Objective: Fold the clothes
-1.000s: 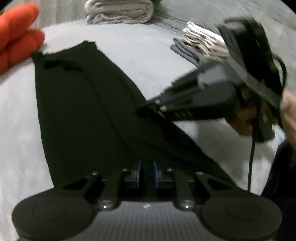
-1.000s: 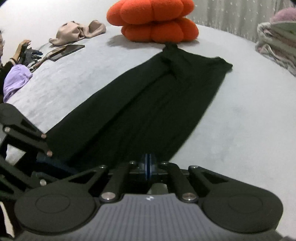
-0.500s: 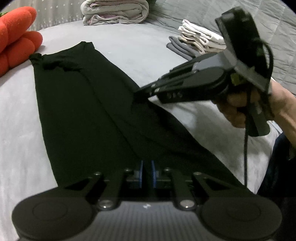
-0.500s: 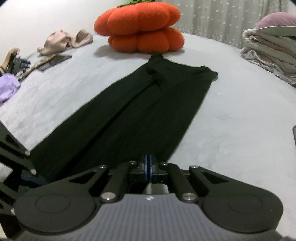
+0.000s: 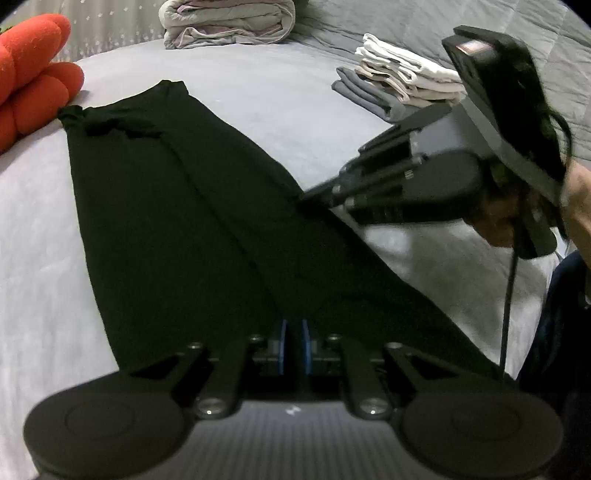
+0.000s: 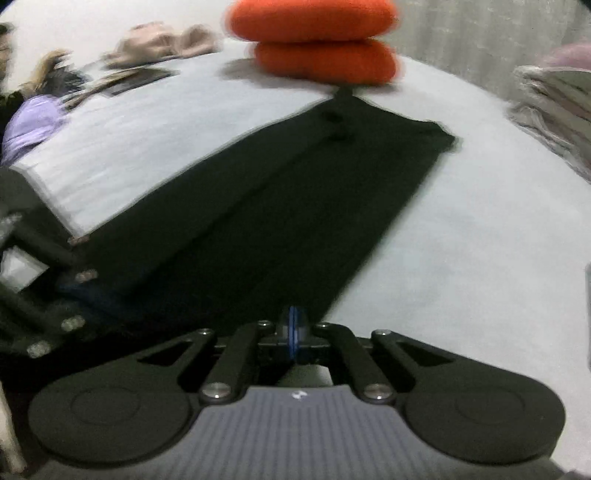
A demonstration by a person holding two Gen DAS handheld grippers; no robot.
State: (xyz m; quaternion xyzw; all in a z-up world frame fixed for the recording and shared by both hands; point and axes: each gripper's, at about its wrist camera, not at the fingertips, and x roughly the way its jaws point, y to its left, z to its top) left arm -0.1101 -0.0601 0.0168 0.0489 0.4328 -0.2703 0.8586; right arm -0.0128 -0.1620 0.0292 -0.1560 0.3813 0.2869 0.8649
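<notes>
While the black garment lies spread lengthwise on the grey bed, its far end just beside the orange pumpkin cushion, you hold a hand-held gripper at each near corner of it. Your left hand-held gripper has its blue pads nearly together, pinched narrow on the near hem of the cloth. Your right hand-held gripper is closed tight, its pads touching with the garment's near right edge caught between them. From the left wrist view, the right tool's fingertips meet the garment's right edge, and your right hand wraps the handle behind them.

A long fold line runs down the middle of the garment, and a small bunched knot of cloth sits near its far end. Beyond it on the bed sit a rolled grey and lilac blanket and a stack of folded clothes, white on top and grey beneath, well apart from the garment. The right wrist view is blurred; a lavender cloth and beige items lie off to the left.
</notes>
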